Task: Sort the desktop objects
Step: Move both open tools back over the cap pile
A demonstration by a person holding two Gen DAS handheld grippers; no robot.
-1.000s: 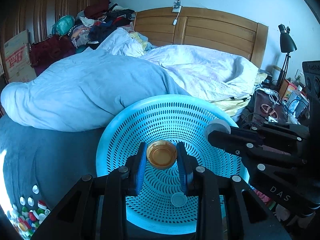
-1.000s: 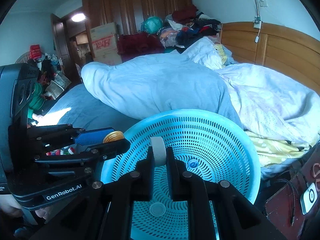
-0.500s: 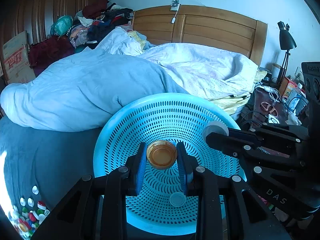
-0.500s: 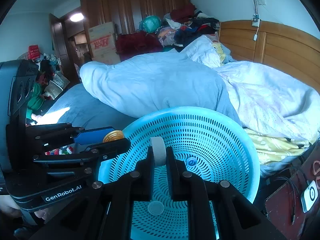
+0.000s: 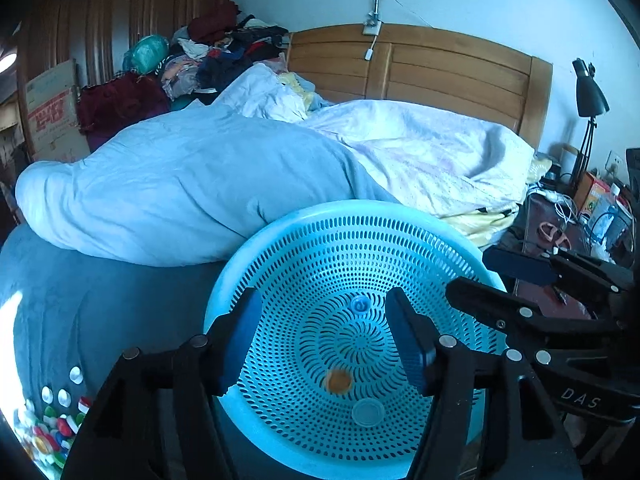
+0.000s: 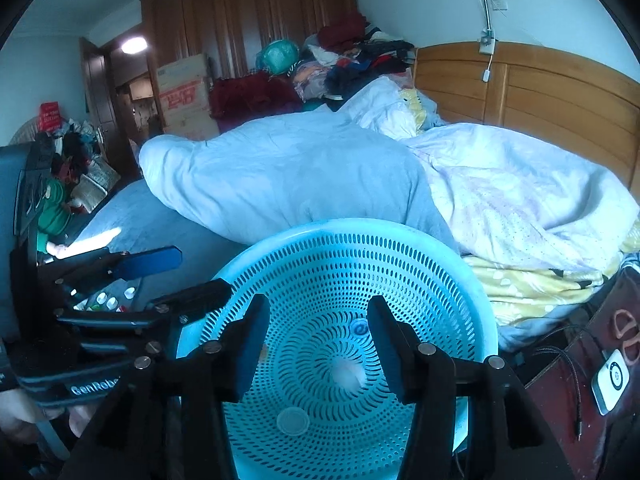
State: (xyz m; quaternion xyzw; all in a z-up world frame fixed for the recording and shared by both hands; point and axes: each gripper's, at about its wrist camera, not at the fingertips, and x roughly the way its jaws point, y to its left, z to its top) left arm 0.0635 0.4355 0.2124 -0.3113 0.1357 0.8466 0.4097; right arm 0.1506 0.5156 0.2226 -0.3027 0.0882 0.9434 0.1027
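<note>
A round light-blue perforated basket (image 5: 304, 236) (image 6: 476, 280) sits at the bed's near edge. My left gripper (image 5: 326, 340) is open above it, and an orange cap (image 5: 338, 380), blurred, is in the basket below it. My right gripper (image 6: 316, 344) is open above the basket too, and a white cap (image 6: 349, 374), blurred, is over the basket's centre. A blue cap (image 5: 359, 304) (image 6: 359, 327) and a pale cap (image 5: 368, 412) (image 6: 293, 420) lie on the basket floor. Each gripper shows at the side of the other's view.
A heap of coloured bottle caps (image 5: 44, 424) lies on the blue bedsheet at the lower left. A rolled blue duvet (image 5: 180, 184) and white bedding (image 5: 432, 160) lie behind the basket. A cluttered bedside table (image 5: 568, 232) stands to the right.
Both grippers opened. The orange cap left the left gripper and the white cap left the right gripper; both dropped into the basket.
</note>
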